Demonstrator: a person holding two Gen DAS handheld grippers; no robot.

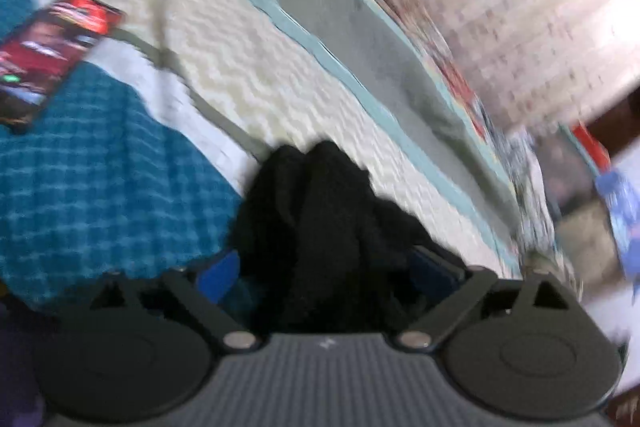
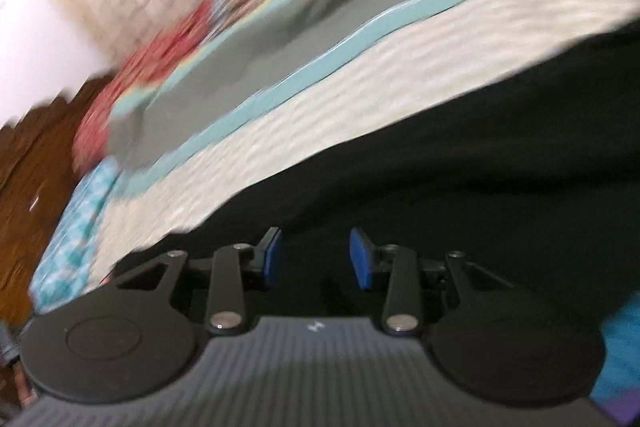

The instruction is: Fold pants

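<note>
A bed under cream, grey and teal covers carries black pants. The left gripper gapes around a bunched fold, pads apart from it. The right gripper stands parted above the cloth. A red-screened phone lies far left, its writing too blurred to read.

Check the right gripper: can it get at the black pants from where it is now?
Probably yes. The right gripper is open, and the black pants spread directly ahead of its blue pads with nothing between; blur hides whether they touch.
</note>
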